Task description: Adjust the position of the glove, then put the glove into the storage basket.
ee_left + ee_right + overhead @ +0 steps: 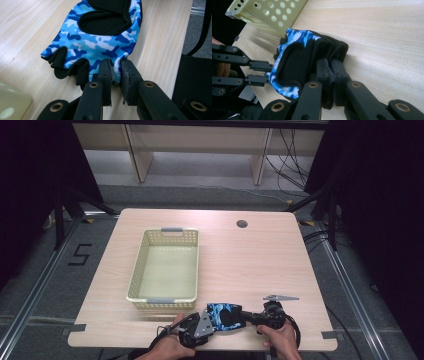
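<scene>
- Spreading across the high view is the table (250, 265), a pale wood-grain top with rounded corners, smooth and matt, with a small round dark hole (242, 224) near its far edge.
- On its left half stands the basket (163, 299), a rectangular cream plastic tub with tapering walls pierced by rows of round holes and a grey handle at each short end; its near end stands close to the glove.
- Near the table's front edge, just right of the basket's near corner, lies the glove (223, 314), a fingerless one of stretchy cloth in blue camouflage blotches, with black padded panels and short black finger stubs; it is stretched between the two grippers.
- At the glove's finger end, the left gripper (115, 72), made of black hinged bars with brass-coloured pins and worn rubbery pads, has its jaws pinched on the blue edge of the cloth.
- At the opposite, wrist end, the right gripper (331, 72), of the same build, has its jaws squeezed on a bunched fold of the soft black cuff.
- Beside the right gripper in the high view sits its flat grey three-cornered plate (280, 297).
</scene>
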Demonstrator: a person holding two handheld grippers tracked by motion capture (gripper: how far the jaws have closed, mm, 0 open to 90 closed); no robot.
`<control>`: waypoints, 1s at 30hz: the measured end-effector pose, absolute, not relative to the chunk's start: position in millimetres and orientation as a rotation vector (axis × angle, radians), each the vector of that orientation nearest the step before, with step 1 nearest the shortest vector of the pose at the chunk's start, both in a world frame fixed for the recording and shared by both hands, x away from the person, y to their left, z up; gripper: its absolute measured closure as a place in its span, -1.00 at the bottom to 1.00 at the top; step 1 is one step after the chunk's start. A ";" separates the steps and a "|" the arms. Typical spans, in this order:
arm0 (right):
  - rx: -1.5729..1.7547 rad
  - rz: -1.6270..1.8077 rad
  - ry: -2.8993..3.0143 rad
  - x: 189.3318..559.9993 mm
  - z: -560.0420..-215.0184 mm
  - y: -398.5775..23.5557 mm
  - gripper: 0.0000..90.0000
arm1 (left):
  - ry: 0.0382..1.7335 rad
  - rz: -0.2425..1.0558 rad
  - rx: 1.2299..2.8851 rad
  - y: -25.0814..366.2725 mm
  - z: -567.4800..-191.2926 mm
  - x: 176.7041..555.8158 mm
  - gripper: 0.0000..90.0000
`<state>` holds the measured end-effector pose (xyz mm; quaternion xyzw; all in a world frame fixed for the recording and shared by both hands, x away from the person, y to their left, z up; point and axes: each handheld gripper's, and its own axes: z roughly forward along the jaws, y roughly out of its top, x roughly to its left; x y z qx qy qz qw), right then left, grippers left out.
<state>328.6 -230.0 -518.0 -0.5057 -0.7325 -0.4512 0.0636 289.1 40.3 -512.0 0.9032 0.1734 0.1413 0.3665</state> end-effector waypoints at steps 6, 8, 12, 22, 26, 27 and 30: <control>-1.516 -1.404 -2.219 328.0 -516.4 -232.3 0.93 | 0.440 0.354 2.313 38.8 -509.8 289.3 0.77; -1.511 -1.408 -2.211 327.0 -514.7 -234.0 0.93 | 0.441 0.361 2.306 38.1 -507.9 287.9 0.78; -1.504 -1.417 -2.222 327.1 -515.3 -234.6 0.93 | 0.426 0.376 2.310 38.8 -505.5 288.5 0.79; -1.480 -1.454 -2.233 322.3 -507.8 -231.5 0.93 | 0.431 0.382 2.290 42.7 -501.0 284.6 0.80; -1.456 -1.502 -2.211 317.5 -499.4 -232.7 0.93 | 0.426 0.383 2.269 44.6 -494.8 283.7 0.80; -1.450 -1.521 -2.238 317.3 -498.8 -233.2 0.93 | 0.425 0.393 2.280 45.5 -492.7 283.5 0.80; -1.433 -1.533 -2.226 313.0 -490.5 -231.4 0.93 | 0.420 0.394 2.272 48.0 -488.6 279.9 0.80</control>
